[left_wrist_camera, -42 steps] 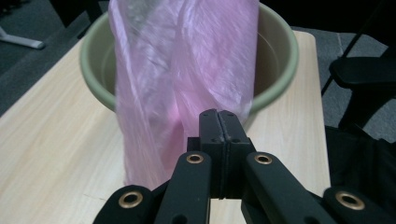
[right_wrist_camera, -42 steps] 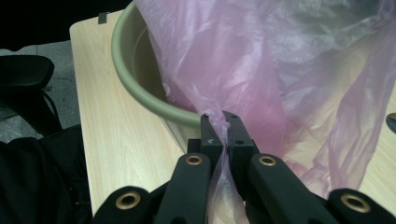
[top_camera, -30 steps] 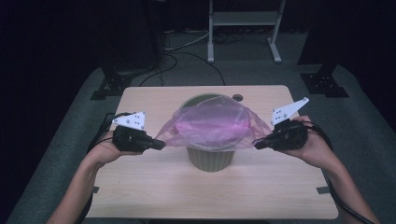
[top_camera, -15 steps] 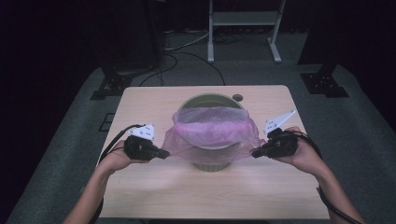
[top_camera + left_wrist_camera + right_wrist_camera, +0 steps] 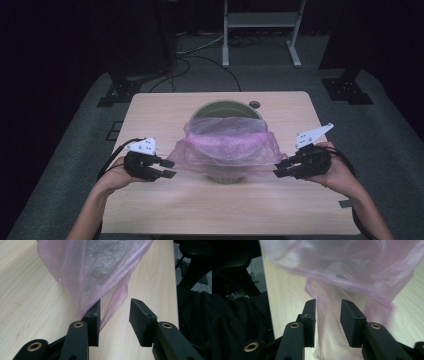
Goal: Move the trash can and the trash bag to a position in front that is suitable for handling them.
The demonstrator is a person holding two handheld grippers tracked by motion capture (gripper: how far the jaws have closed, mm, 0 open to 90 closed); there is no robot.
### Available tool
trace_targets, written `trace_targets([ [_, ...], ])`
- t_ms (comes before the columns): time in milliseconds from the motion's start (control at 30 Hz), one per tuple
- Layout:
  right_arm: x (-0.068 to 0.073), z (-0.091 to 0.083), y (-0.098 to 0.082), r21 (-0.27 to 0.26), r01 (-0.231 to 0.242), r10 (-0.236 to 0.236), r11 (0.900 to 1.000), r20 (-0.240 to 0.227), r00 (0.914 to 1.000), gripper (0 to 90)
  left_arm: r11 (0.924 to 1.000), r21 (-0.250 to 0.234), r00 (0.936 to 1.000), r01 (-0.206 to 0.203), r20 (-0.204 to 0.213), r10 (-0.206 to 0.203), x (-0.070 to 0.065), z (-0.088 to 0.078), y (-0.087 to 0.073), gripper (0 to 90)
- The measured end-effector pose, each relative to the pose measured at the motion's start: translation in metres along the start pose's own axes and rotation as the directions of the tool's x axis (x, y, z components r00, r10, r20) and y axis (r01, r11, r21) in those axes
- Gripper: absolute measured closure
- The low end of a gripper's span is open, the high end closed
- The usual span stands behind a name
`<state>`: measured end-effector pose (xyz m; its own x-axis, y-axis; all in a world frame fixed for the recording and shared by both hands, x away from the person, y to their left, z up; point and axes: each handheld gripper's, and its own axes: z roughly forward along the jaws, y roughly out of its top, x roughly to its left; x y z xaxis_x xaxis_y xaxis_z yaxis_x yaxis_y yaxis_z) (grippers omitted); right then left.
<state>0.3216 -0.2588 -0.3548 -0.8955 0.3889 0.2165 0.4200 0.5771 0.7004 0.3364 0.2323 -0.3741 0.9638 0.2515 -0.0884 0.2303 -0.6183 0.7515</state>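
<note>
Pink plastic bag (image 5: 227, 145) draped over green bin (image 5: 225, 111), left gripper (image 5: 164, 168) and right gripper (image 5: 284, 168) flanking it low, jaws just released

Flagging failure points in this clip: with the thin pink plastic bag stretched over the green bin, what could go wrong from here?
1. The left gripper and right gripper have just been opening; the thin pink plastic bag may spring back off the round green bin.
2. Film lies between both pairs of jaws and could snag as the hands withdraw.
3. The bag covers the near rim; the far rim looks bare.
</note>
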Motion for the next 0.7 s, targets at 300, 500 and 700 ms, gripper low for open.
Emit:
trace_targets([
  [300,0.028,-0.033,0.002,-0.055,0.045,-0.042,0.998,0.04,0.9983,59.6,0.9998,-0.002,0.9998,-0.018,0.009,0.018,-0.027,-0.031,-0.007,50.2],
  [500,0.031,-0.035,0.01,-0.068,0.068,-0.063,0.995,0.069,0.9956,55.2,0.9993,-0.031,0.9993,-0.019,0.033,0.02,-0.038,-0.046,-0.012,47.4],
  [700,0.029,-0.028,0.015,-0.083,0.08,-0.075,0.993,0.059,0.9954,52.3,0.9972,-0.074,0.997,-0.014,0.075,0.02,-0.038,-0.047,-0.011,43.4],
])
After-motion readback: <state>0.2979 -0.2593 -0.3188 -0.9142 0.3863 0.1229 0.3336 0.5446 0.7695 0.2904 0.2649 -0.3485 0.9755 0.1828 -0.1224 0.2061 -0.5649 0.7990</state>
